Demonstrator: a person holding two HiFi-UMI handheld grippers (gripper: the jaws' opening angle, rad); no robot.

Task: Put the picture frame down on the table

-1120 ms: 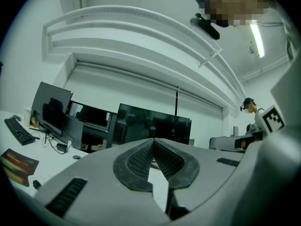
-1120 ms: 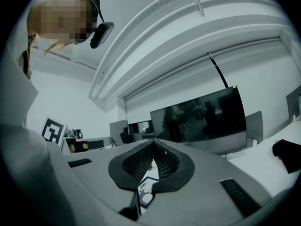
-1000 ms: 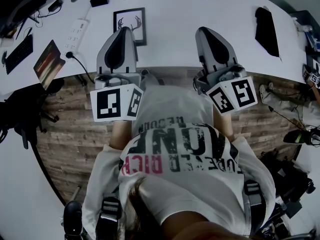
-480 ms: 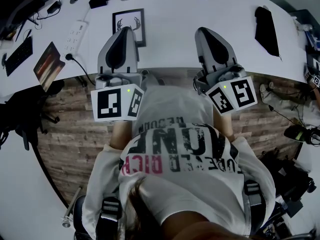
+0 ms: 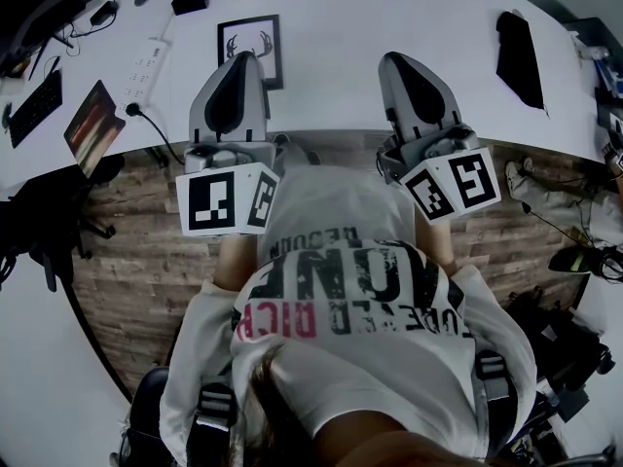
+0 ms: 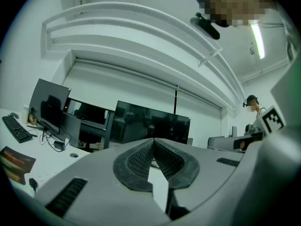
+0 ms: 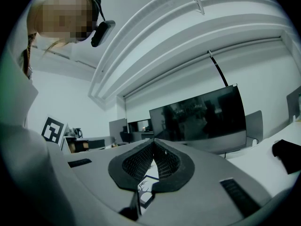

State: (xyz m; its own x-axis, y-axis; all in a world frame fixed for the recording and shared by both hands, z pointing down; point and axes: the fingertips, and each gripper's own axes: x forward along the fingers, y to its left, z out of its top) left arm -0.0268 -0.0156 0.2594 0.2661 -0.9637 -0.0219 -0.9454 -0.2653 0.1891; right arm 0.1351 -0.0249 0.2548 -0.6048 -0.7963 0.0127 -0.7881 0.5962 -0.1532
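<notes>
Head view: picture frame [image 5: 261, 35] lies on table [image 5: 341, 22] by closed left gripper [image 5: 246, 58]; right gripper [image 5: 394, 59] closed too

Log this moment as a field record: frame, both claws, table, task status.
picture frame: lies flat on the table, antler print up, in neither claw
left claw: shut, empty, held at the frame's near side
right claw: shut, empty, to the right of the frame
table: white; also carries a power strip at left and a black object at right
task status: frame looks already set down
</notes>
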